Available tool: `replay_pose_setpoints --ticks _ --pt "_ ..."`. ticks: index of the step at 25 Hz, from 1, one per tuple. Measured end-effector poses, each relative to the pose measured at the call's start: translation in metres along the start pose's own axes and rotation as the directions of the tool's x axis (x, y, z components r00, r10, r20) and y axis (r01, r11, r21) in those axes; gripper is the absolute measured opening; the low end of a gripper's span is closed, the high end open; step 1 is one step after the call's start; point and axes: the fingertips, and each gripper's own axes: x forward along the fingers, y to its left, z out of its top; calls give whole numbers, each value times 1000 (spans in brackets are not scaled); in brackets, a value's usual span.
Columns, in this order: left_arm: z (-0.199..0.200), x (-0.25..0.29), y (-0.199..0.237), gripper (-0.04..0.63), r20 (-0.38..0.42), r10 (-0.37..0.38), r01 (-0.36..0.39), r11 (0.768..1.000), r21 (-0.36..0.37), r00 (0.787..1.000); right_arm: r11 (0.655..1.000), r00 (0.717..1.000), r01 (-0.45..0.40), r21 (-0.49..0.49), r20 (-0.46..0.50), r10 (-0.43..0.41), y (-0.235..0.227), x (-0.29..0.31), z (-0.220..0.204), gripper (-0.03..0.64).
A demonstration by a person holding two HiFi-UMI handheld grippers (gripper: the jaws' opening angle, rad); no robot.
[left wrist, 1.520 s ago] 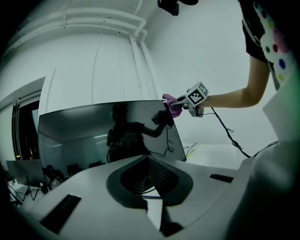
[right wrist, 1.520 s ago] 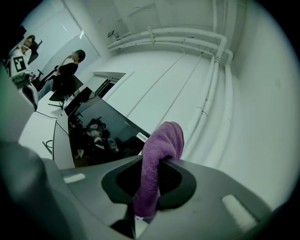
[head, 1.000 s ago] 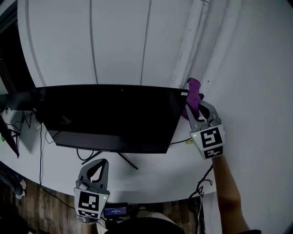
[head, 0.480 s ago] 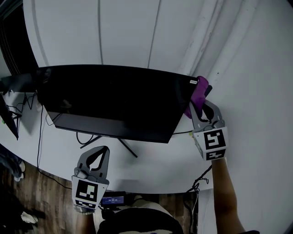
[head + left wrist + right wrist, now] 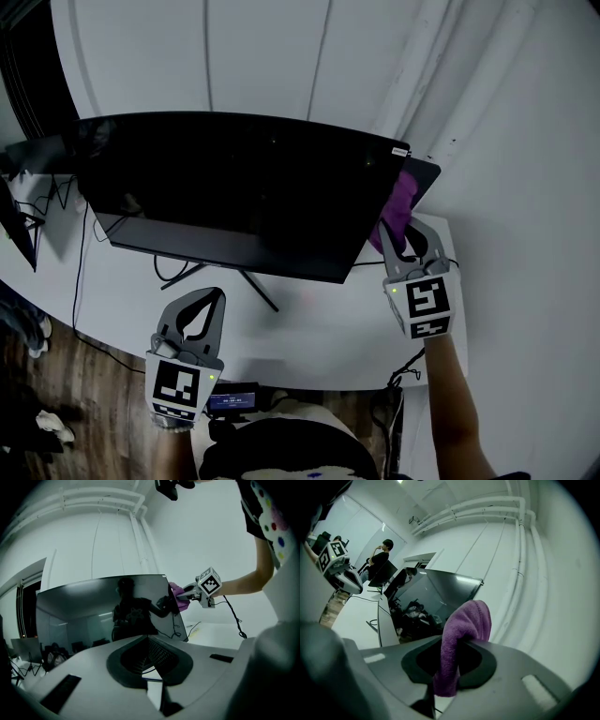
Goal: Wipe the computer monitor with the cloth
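The right gripper [image 5: 405, 231] is clenched on a purple cloth [image 5: 403, 204], which folds up out of its jaws and lies against the right edge of the dark monitor [image 5: 234, 197], about halfway up that edge. The monitor stands on a white table [image 5: 319, 328] close to the far wall, its screen facing the near side. The left gripper [image 5: 201, 298] is held low at the near left over the table edge, well apart from the screen, its jaws closed together on nothing.
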Motion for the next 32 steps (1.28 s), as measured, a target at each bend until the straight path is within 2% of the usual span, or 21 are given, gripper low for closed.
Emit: replay_pose_setpoints --ticks 17,32 --pt "-7 -4 -8 6 -18 26 -26 1000 -6 999 992 992 -62 113 -102 74 53 -4 -74 69" --pt "-10 -14 -21 6 -43 57 -57 998 -3 997 964 958 -128 233 -222 181 104 -17 -146 69"
